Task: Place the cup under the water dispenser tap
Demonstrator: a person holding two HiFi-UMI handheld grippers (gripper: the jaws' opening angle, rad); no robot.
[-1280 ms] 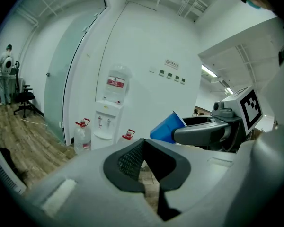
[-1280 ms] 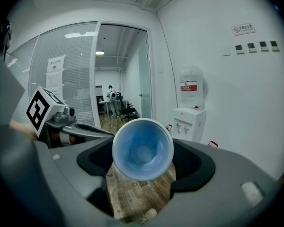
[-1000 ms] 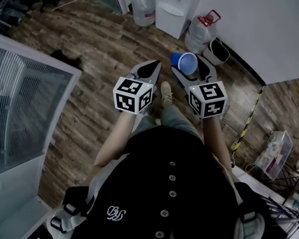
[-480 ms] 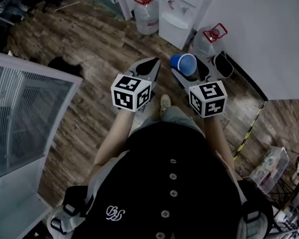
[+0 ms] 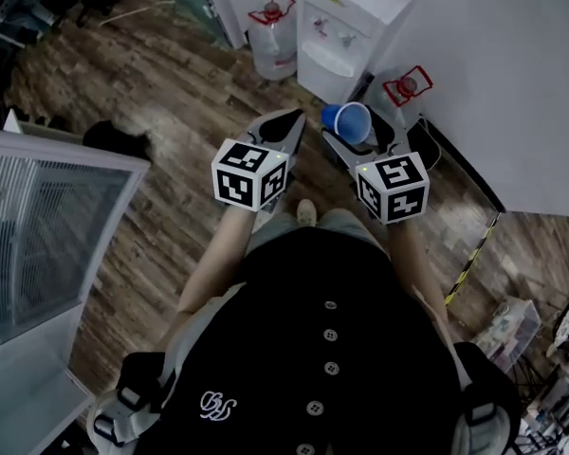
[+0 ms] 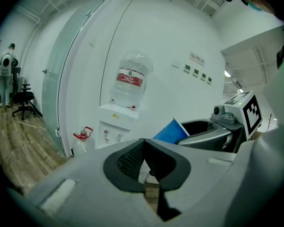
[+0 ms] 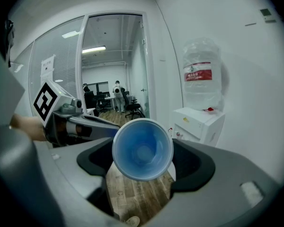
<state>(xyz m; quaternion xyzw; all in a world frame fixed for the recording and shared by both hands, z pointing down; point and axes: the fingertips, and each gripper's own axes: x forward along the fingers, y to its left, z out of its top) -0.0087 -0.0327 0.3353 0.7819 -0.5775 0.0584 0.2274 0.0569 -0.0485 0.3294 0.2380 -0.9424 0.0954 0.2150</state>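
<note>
**Technician:** State of the right gripper (image 7: pixel 143 151)?

**Inspector:** Its jaws are closed on the blue cup (image 7: pixel 143 149). The cup sits between the two dark pads, one pad against each side of its wall. Its open mouth faces back toward the gripper body and its base points forward. The cup is empty.

**Technician:** State of the left gripper (image 6: pixel 144 144)?

**Inspector:** Its fingers are pressed together at the tips, and nothing is between them. In the head view it (image 5: pixel 283 127) is held just beside the right gripper (image 5: pixel 358 133), at about the same height.

**Technician:** Cup position relative to the water dispenser?

**Inspector:** In the head view, the cup (image 5: pixel 353 121) is in the air above the wood floor (image 5: pixel 171 93). It is near the white water dispenser (image 5: pixel 346 22) but apart from it, on the person's side. It is not under the taps (image 5: pixel 346 38). In the right gripper view the dispenser (image 7: pixel 199 122) stands ahead and to the right of the cup, with a water bottle (image 7: pixel 202 74) mounted on top.

**Technician:** Other items near the dispenser?

**Inspector:** Two spare bottles with red handles stand on the floor. One (image 5: pixel 270 36) is to the left of the dispenser and one (image 5: pixel 408 88) is to its right, against the wall.
</note>
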